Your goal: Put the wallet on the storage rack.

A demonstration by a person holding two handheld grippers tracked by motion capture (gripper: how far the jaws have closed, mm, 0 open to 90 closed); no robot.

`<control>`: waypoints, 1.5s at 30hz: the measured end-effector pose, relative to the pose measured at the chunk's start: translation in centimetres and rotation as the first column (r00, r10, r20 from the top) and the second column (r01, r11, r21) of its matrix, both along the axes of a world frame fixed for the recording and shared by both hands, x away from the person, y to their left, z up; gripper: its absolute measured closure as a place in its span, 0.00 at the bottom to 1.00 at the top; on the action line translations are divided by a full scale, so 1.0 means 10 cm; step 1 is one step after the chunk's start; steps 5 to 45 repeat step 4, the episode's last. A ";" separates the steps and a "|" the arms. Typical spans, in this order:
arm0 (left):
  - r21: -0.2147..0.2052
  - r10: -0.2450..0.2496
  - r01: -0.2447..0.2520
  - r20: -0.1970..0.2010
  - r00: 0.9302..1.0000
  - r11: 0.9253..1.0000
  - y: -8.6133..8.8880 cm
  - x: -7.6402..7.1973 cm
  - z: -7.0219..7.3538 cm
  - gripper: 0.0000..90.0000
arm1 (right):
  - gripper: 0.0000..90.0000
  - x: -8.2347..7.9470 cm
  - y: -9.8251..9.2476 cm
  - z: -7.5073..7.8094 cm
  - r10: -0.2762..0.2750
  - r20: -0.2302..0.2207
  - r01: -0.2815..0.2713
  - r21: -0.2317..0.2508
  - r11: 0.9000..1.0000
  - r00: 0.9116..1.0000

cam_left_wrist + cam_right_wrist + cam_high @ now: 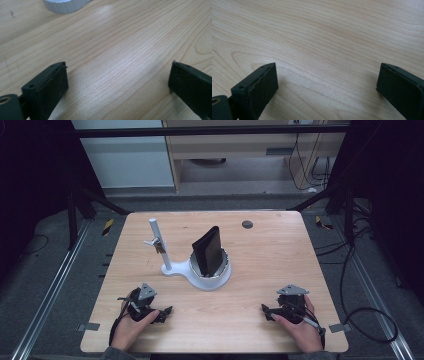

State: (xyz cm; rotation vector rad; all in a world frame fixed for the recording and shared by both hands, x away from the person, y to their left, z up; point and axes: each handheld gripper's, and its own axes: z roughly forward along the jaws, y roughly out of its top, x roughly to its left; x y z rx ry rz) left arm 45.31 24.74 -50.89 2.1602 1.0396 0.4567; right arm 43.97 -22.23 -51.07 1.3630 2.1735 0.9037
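Note:
A white stand (200, 276) sits mid-table, and its round cup holds a black flat pouch (207, 251) upright. From the stand's left end rises a white post (159, 242) with a small clip on it. My left gripper (166, 311) lies low over the wooden table (280, 255) at the front left, pointing right, open with nothing between its jaws. In the left gripper view the left gripper (118, 66) frames bare wood, with the stand's rim (62, 6) at the top. My right gripper (264, 309) rests at the front right, pointing left, also open and empty. The right gripper (327, 66) has bare wood ahead.
A small dark round disc (247, 224) sits near the table's far edge. Black cables (370, 315) loop on the floor to the right. Metal rails (50, 290) run along both sides of the table.

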 end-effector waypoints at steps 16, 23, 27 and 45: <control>0.001 0.001 -0.001 0.000 1.000 1.000 0.00 0.00 0.00 0.00 | 0.02 0.00 0.00 -0.02 -0.003 0.016 0.003 0.013 1.000 1.000; 0.001 0.001 -0.001 0.000 1.000 1.000 0.00 0.00 0.00 0.00 | 0.02 0.00 0.00 -0.02 -0.003 0.016 0.003 0.013 1.000 1.000; 0.001 0.001 -0.001 0.000 1.000 1.000 0.00 0.00 0.00 0.00 | 0.02 0.00 0.00 -0.02 -0.003 0.016 0.003 0.013 1.000 1.000; 0.001 0.001 -0.001 0.000 1.000 1.000 0.00 0.00 0.00 0.00 | 0.02 0.00 0.00 -0.02 -0.003 0.016 0.003 0.013 1.000 1.000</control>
